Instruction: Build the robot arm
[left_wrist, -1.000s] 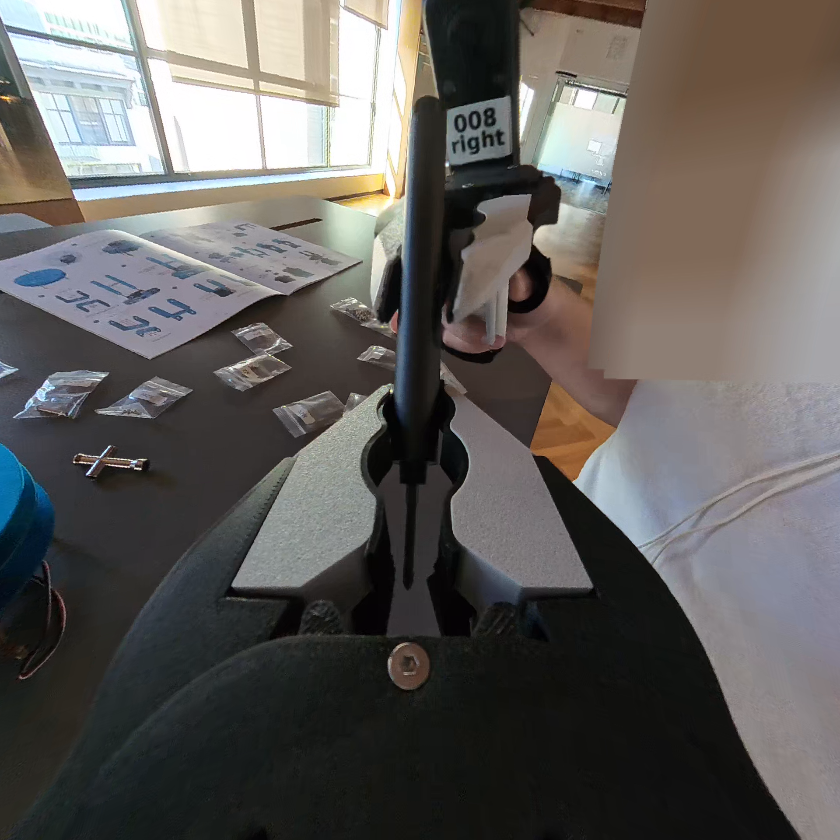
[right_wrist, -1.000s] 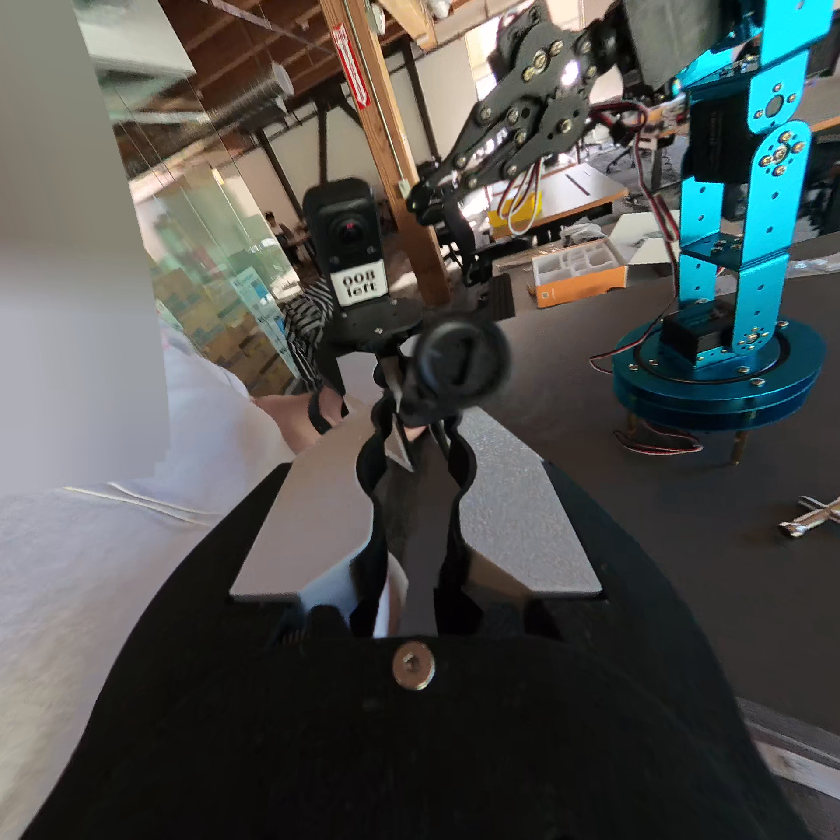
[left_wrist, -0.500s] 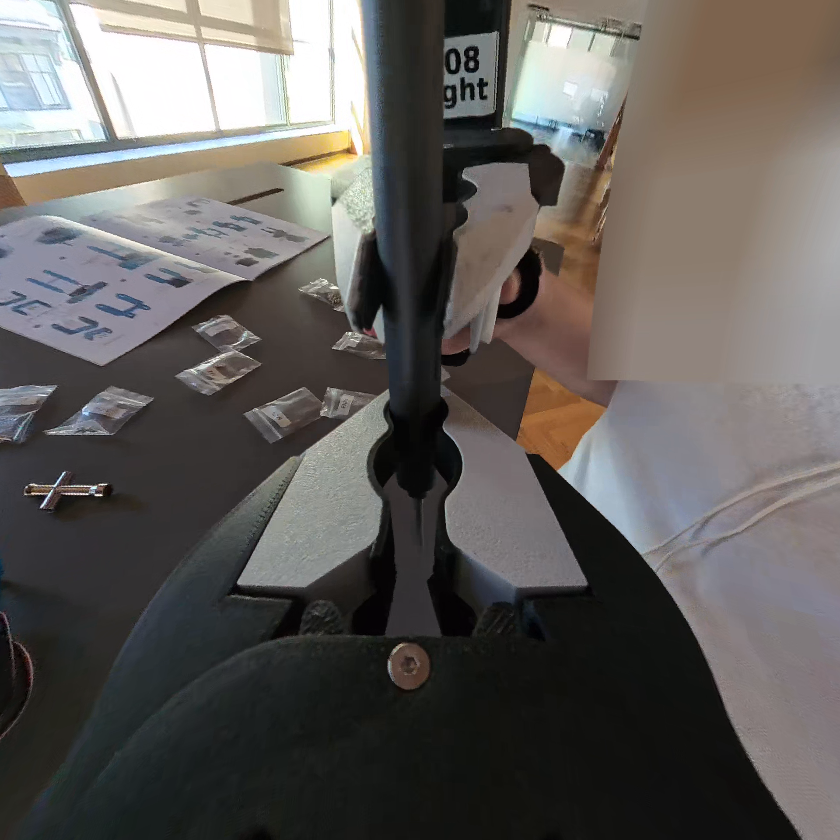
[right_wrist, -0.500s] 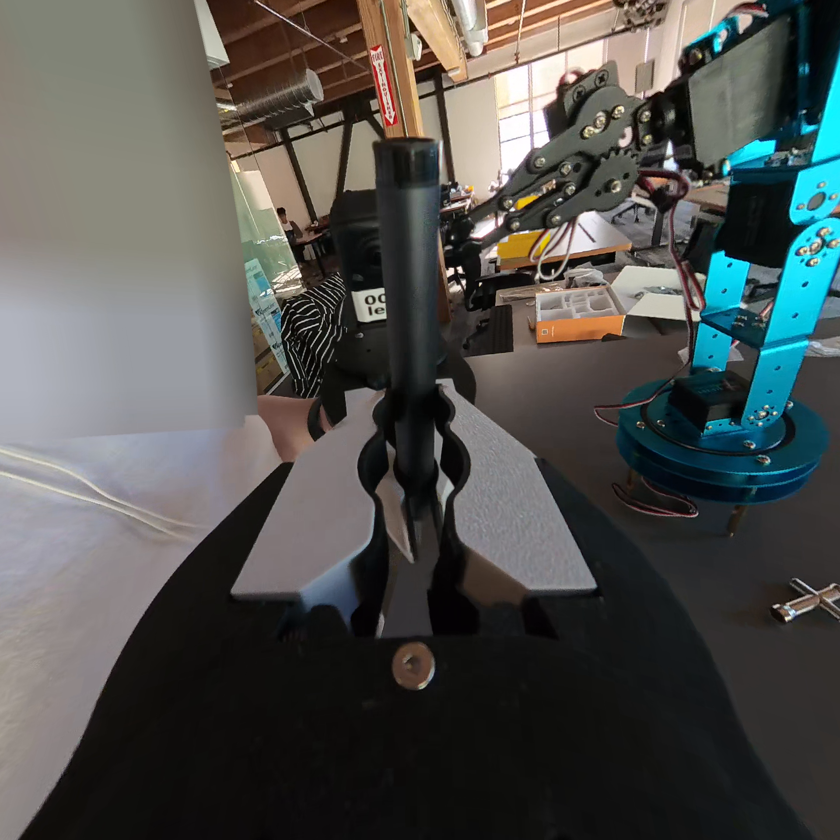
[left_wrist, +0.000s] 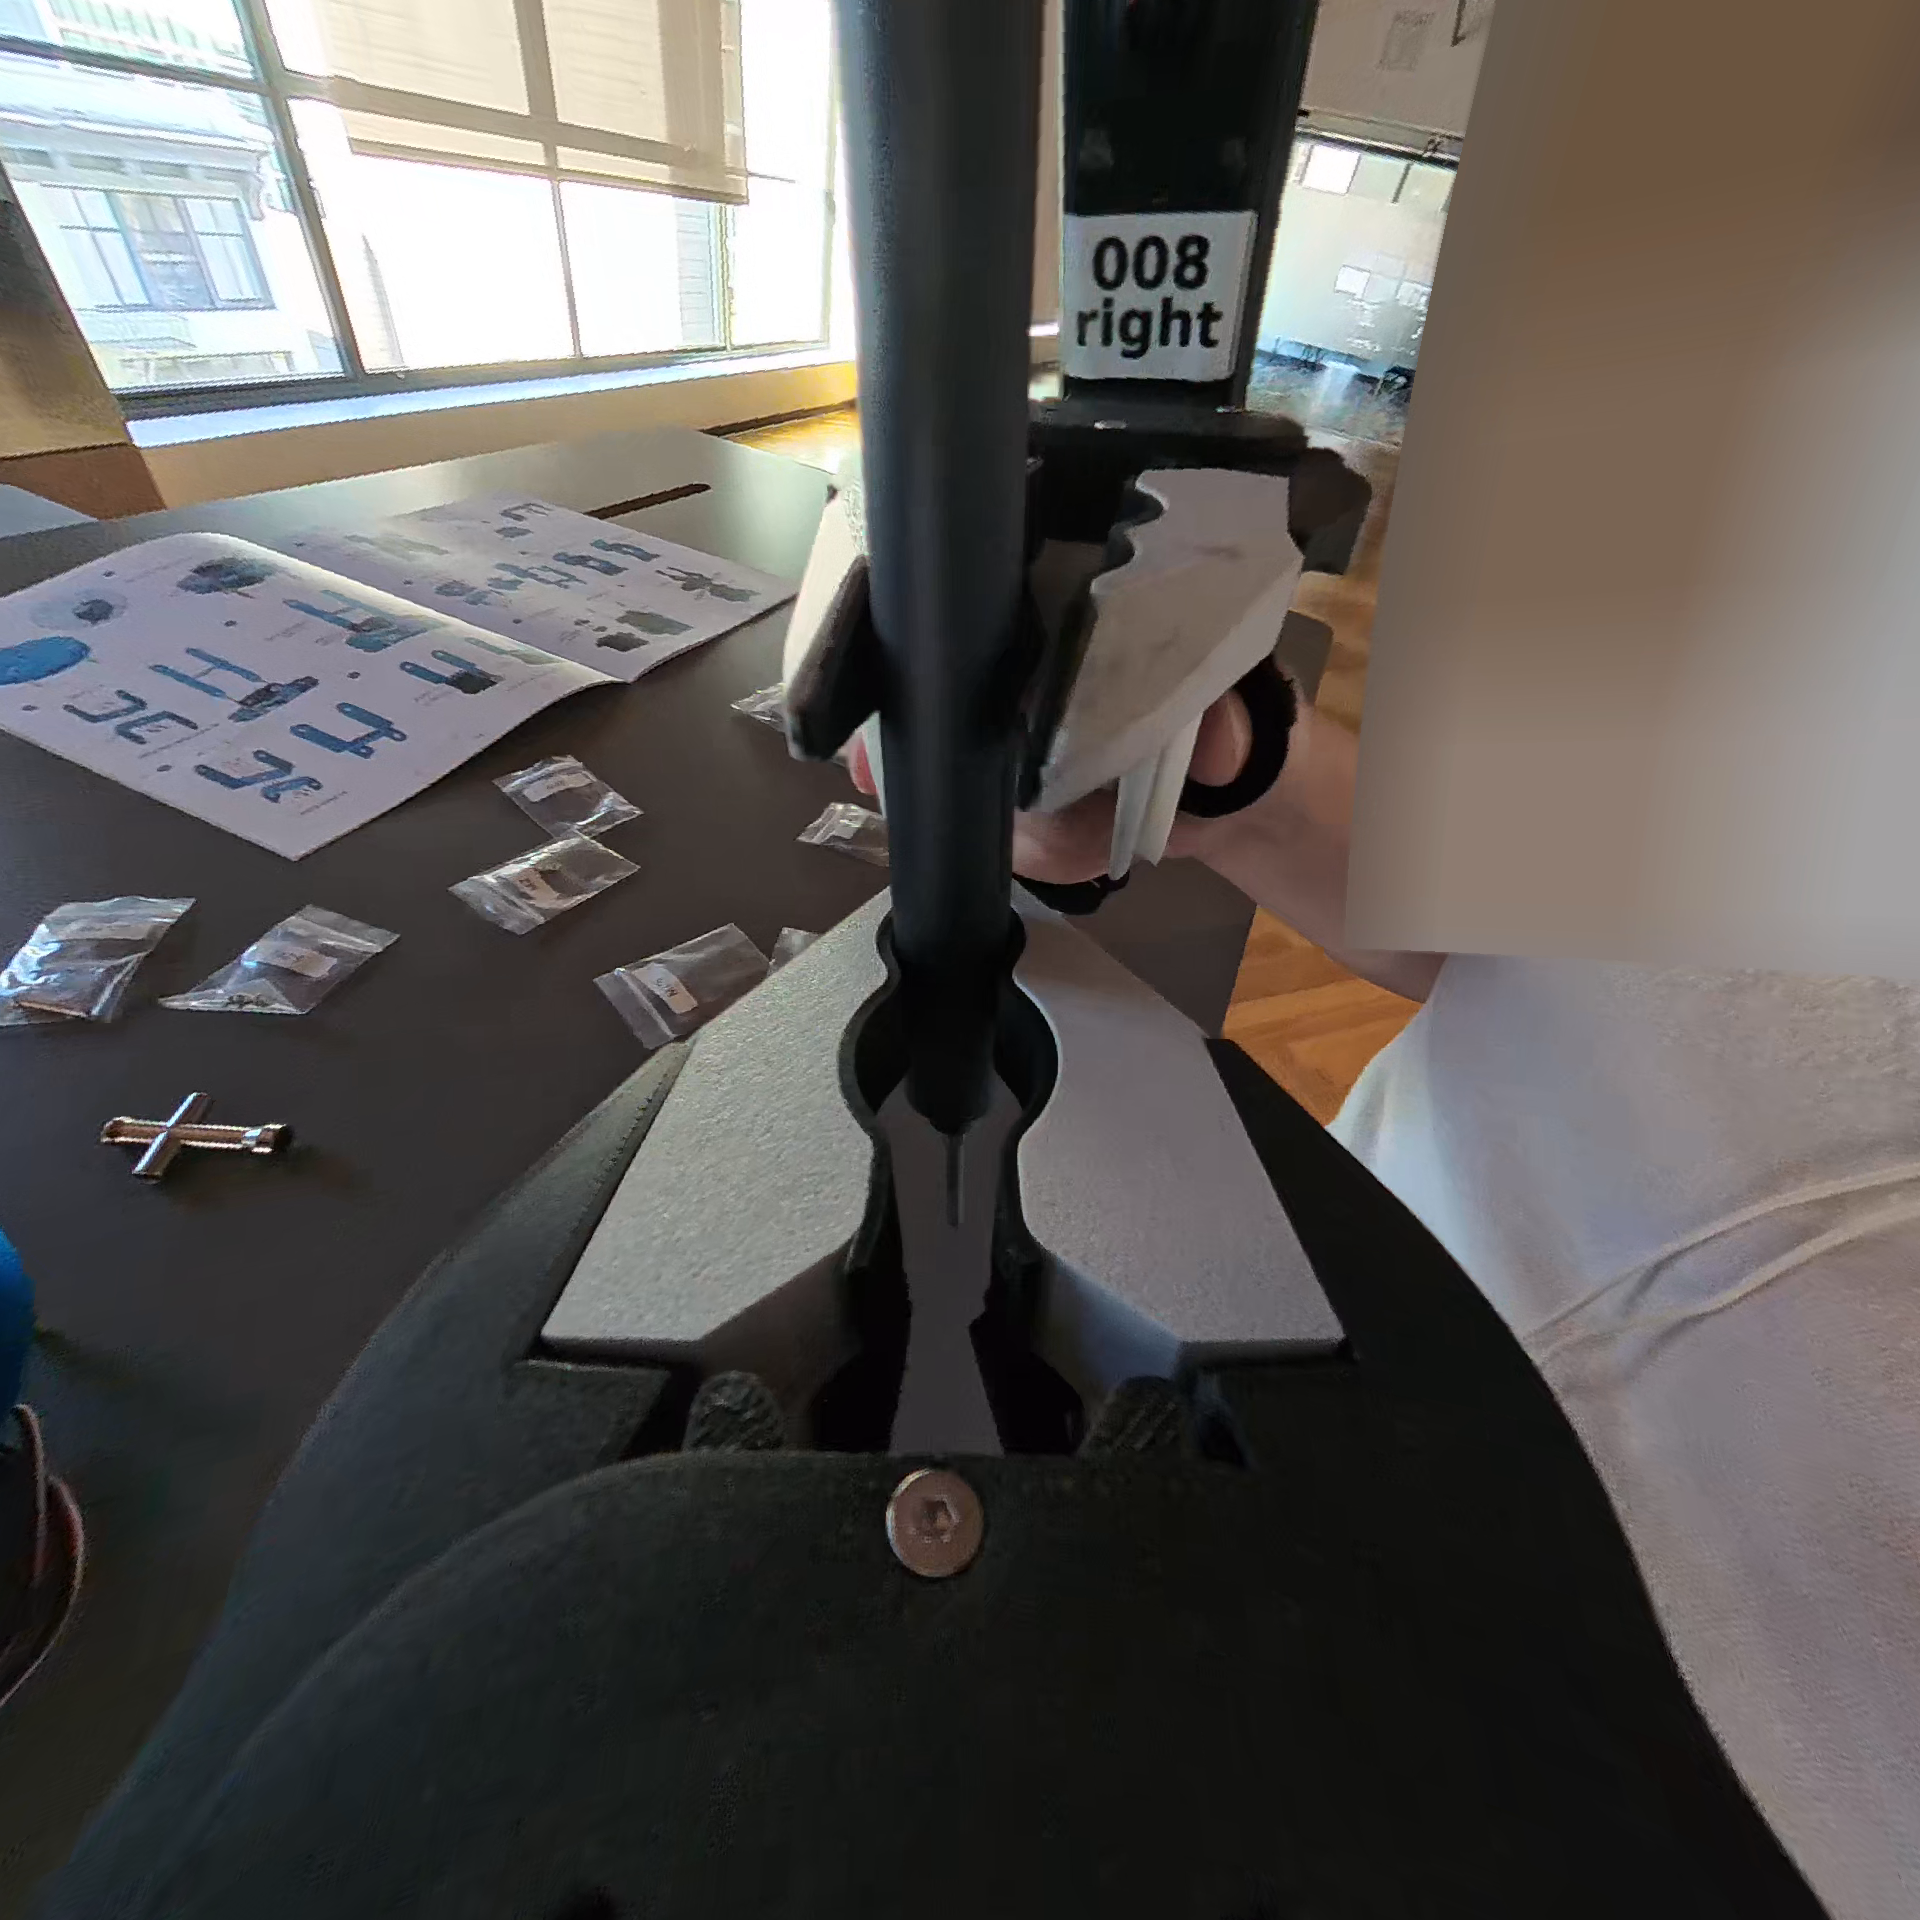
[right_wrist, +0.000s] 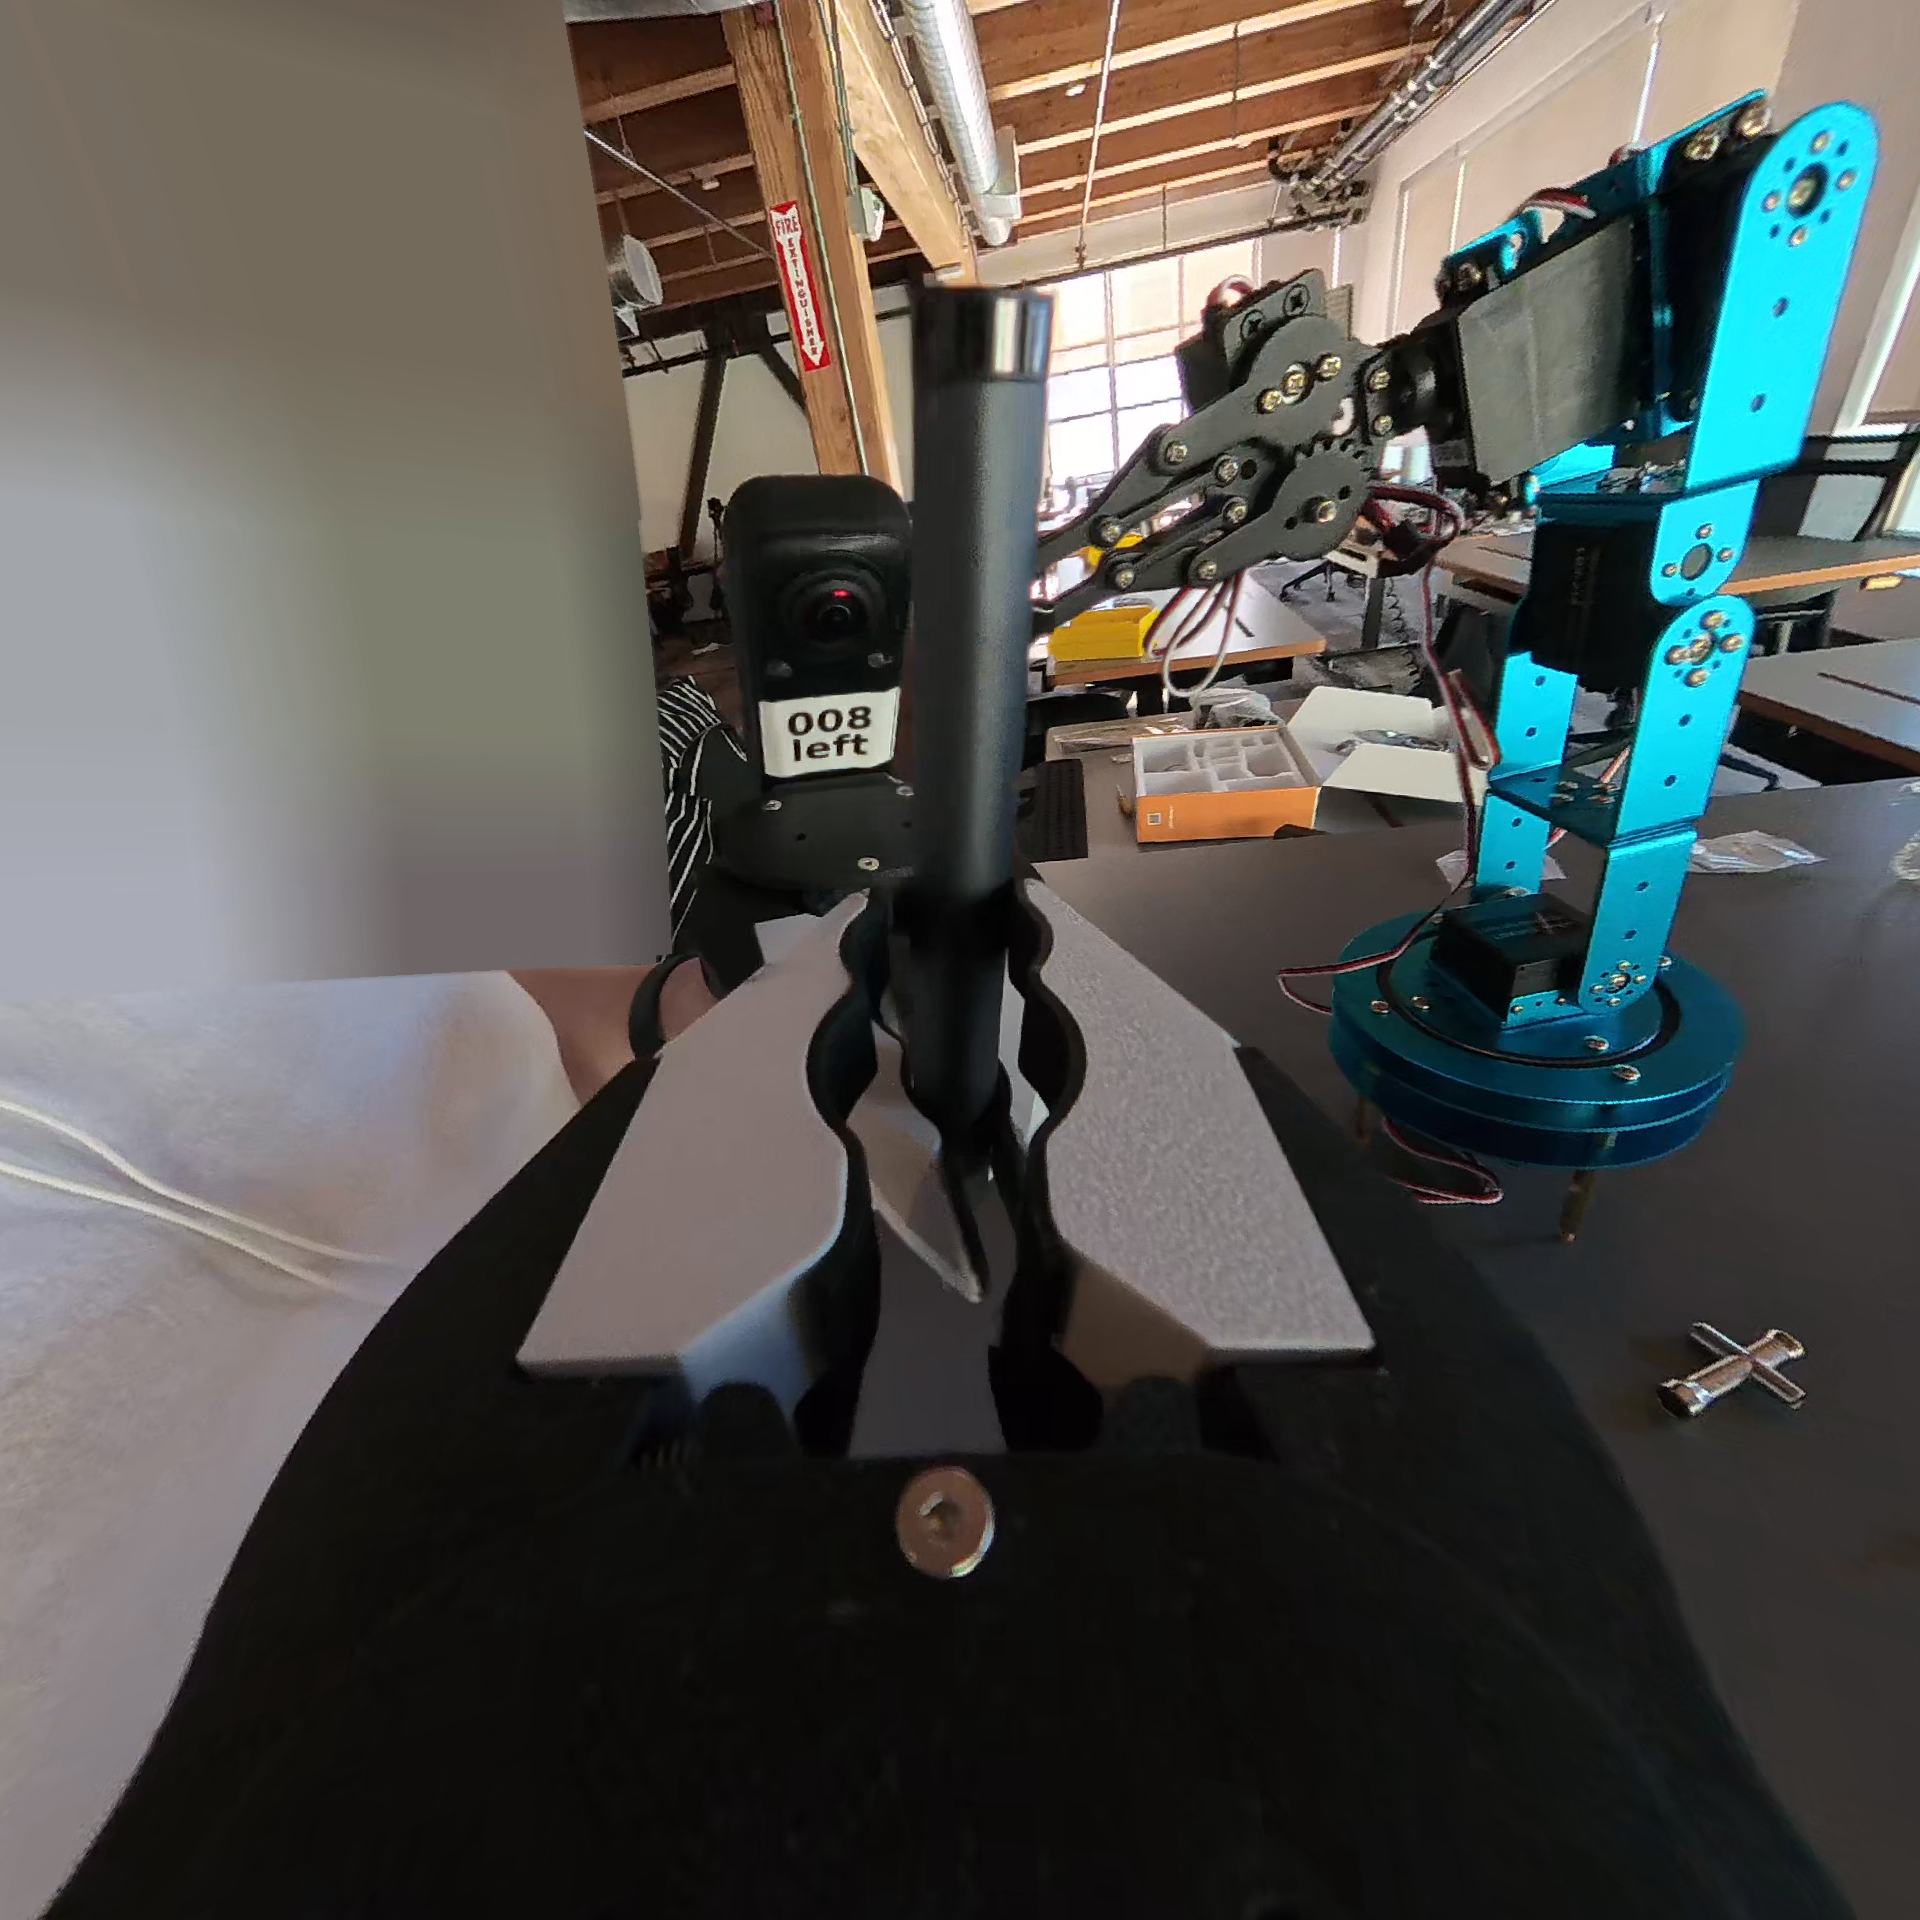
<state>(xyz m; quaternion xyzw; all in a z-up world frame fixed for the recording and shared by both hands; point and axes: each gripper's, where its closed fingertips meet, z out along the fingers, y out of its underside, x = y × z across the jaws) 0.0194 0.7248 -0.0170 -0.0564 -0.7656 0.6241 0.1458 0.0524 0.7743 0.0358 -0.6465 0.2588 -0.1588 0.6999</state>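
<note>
A dark surface (left_wrist: 436, 1060) carries small plastic bags (left_wrist: 540, 878), a cross wrench (left_wrist: 192, 1135) and a blue robot arm (right_wrist: 1621, 790). Above its near edge, left tool (left_wrist: 951, 940) and right tool (right_wrist: 951, 935) both clamp one dark screwdriver (left_wrist: 940, 520), held upright.

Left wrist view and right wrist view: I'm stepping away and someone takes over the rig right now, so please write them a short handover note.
Left tongs: shut on the dark pen-shaped driver, near its thin tip.
Right tongs: shut on the same driver, farther up its barrel. Both hold it in the air, off the table.
On the table: cross wrench, small parts bags, open booklet, and blue robot arm on its round base. Neither tongs touches any of these.
</note>
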